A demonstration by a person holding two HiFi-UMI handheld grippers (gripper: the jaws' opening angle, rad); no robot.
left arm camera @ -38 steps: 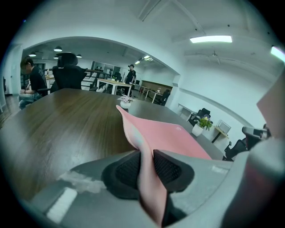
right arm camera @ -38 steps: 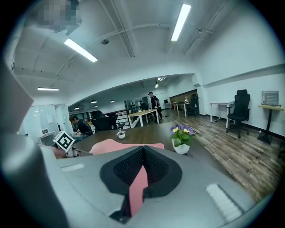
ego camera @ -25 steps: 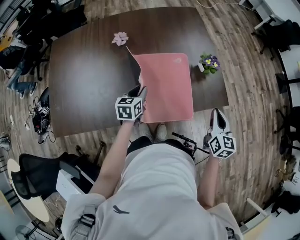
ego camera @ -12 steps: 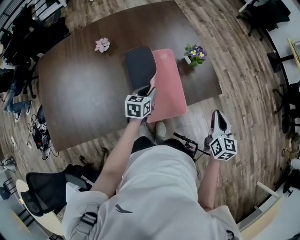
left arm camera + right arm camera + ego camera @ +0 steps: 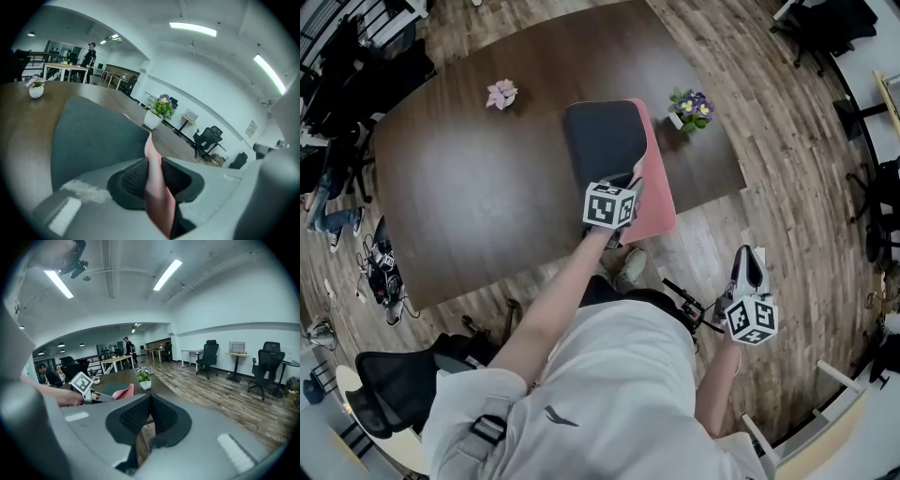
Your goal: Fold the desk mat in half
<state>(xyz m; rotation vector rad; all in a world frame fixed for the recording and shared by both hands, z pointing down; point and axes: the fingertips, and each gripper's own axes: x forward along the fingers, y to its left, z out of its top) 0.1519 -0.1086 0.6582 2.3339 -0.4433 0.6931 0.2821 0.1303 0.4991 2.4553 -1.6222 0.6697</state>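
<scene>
The desk mat lies on the dark table (image 5: 469, 187), folded over itself. Its dark underside (image 5: 602, 141) faces up and a pink strip (image 5: 660, 192) shows along the right. My left gripper (image 5: 630, 183) is over the mat's near edge and shut on it. In the left gripper view the pink edge (image 5: 154, 183) is pinched between the pads, and the dark underside (image 5: 93, 136) stretches away beyond. My right gripper (image 5: 747, 261) hangs off the table over the wooden floor, to the right. Its jaws (image 5: 149, 416) are shut with nothing between them.
A potted purple flower (image 5: 694, 108) stands just right of the mat, and a pink flower (image 5: 502, 94) at the table's far left. Office chairs (image 5: 384, 394) and cables stand around on the floor. The person's legs are at the table's near edge.
My left gripper has carried the mat's edge rightward across the mat, so the dark underside now covers most of the pink. The right gripper has drifted slightly, still off the table.
</scene>
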